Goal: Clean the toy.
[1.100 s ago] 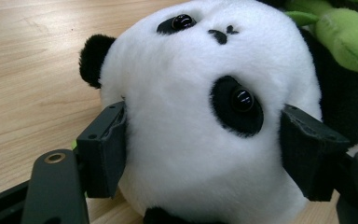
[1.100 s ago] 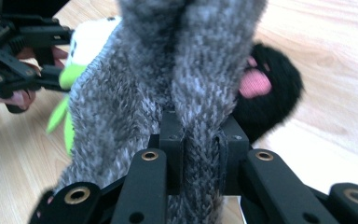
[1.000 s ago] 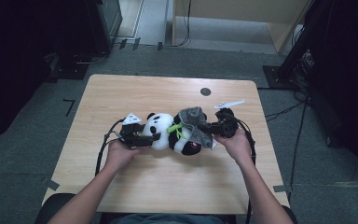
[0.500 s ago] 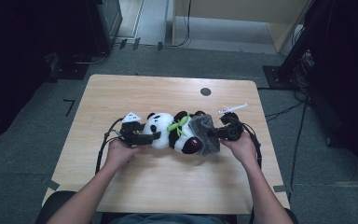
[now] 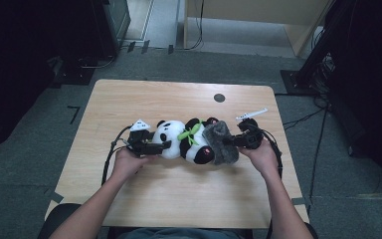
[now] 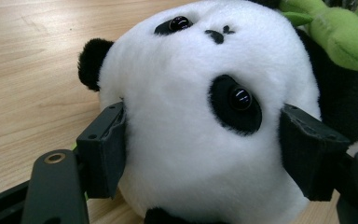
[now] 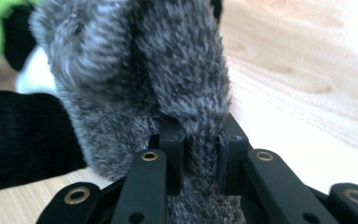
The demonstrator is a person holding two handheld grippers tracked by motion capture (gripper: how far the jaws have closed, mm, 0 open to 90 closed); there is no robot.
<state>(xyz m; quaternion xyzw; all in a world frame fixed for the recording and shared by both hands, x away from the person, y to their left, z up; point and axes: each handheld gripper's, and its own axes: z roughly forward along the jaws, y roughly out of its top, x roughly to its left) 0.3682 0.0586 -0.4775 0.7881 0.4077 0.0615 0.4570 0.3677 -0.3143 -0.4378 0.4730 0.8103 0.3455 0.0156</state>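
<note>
A black-and-white panda plush (image 5: pixel 176 142) with a green leaf (image 5: pixel 189 133) at its neck lies on its side across the wooden table (image 5: pixel 179 99). My left gripper (image 5: pixel 161 146) is shut on the panda's white head (image 6: pixel 191 116), one jaw pressing each cheek; its midpoint (image 6: pixel 205 151) falls on the face. A grey furry cover (image 5: pixel 220 142) wraps the panda's lower end. My right gripper (image 5: pixel 231 141) is shut on a fold of that grey fur (image 7: pixel 140 60), pinched between the jaws (image 7: pixel 200 154). A black panda limb (image 7: pixel 23 135) shows beside the fur.
A white strip (image 5: pixel 251 114) lies on the table just behind the right gripper. A small dark round spot (image 5: pixel 219 97) sits near the far edge. Cables trail from both grippers toward the person's forearms. Bare wood lies in front of the plush.
The right gripper has drawn the grey furry cover rightward and toward the person, from over the panda's middle to its lower end. The left gripper has kept its hold on the head.
</note>
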